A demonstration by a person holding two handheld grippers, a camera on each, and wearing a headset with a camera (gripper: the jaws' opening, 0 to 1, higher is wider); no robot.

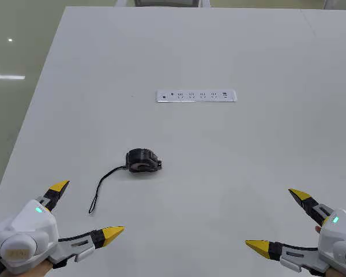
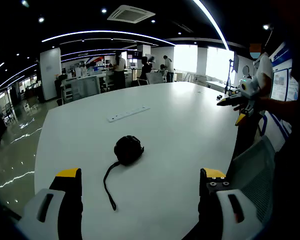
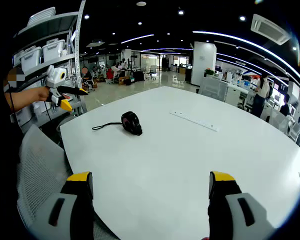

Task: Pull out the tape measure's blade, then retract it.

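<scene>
A black tape measure (image 1: 143, 161) lies on the white table (image 1: 219, 52), its black wrist strap (image 1: 102, 188) trailing toward the near left. Its blade is inside the case. The left gripper view has the tape measure (image 2: 128, 149) ahead of the jaws; the right gripper view has the tape measure (image 3: 132, 123) far ahead to the left. My left gripper (image 1: 91, 210) is open at the near left, just short of the strap's end. My right gripper (image 1: 279, 221) is open at the near right, well away from the tape measure. Neither holds anything.
A white power strip (image 1: 196, 96) lies flat beyond the tape measure, mid-table. A grey mesh chair back (image 3: 37, 165) stands at the table's near edge. People and shelves stand in the room's background, far off.
</scene>
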